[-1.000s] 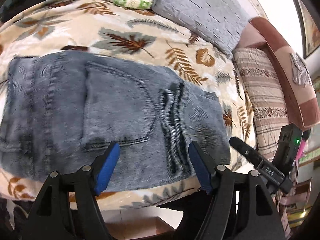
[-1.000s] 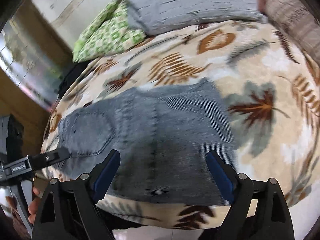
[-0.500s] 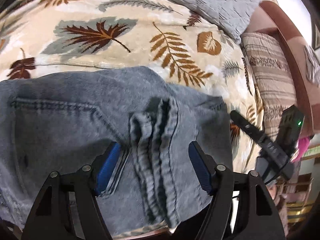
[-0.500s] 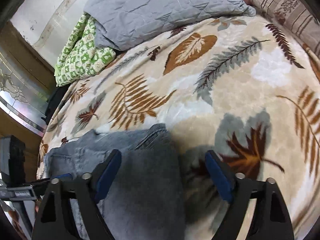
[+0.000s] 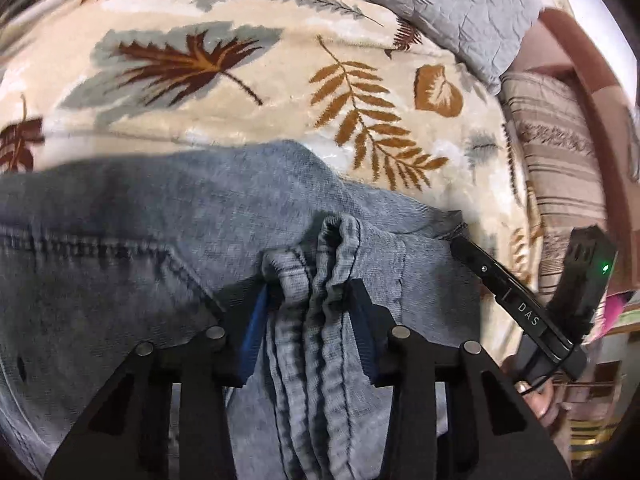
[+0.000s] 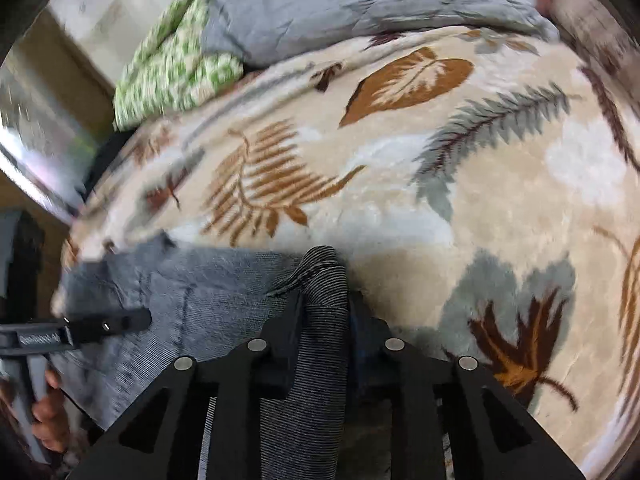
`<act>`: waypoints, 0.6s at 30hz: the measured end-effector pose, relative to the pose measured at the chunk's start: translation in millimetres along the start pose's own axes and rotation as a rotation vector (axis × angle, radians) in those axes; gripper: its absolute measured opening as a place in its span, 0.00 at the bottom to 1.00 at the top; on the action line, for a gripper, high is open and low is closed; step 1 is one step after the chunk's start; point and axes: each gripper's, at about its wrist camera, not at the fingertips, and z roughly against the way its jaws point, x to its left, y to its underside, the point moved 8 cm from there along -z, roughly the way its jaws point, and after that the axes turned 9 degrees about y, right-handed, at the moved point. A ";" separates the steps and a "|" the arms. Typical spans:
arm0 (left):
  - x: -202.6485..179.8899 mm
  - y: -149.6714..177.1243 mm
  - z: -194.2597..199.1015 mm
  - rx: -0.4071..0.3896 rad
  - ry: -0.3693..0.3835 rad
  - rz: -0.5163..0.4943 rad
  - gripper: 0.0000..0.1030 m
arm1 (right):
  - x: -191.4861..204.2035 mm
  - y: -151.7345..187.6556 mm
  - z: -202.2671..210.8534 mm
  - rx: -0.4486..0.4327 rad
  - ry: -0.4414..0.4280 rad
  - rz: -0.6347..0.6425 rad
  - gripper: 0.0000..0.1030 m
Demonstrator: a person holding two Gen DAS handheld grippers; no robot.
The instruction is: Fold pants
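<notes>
Grey-blue jeans point(image 5: 140, 248) lie folded on a leaf-patterned blanket point(image 5: 248, 92). My left gripper point(image 5: 310, 300) is shut on a bunched seam of the jeans near their right end. My right gripper point(image 6: 324, 304) is shut on the jeans' near right edge point(image 6: 320, 320), which stands up as a ridge between the fingers. The rest of the jeans point(image 6: 192, 300) spreads to the left in the right wrist view. Each gripper shows in the other's view: the right one point(image 5: 520, 308) at right, the left one point(image 6: 80, 328) at left.
A grey quilted pillow point(image 5: 440, 8) and a green patterned cloth point(image 6: 172, 68) lie at the far side of the bed. A striped cushion point(image 5: 560, 168) and a brown headboard point(image 5: 580, 60) stand at the right. The blanket point(image 6: 500, 200) stretches beyond the jeans.
Both grippers have moved forward onto the jeans' near edge and closed on the cloth. They were open above the jeans before.
</notes>
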 end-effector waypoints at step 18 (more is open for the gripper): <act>-25.1 76.5 11.8 0.095 0.122 -0.028 0.61 | -3.2 75.7 54.4 0.115 -0.192 -0.058 0.48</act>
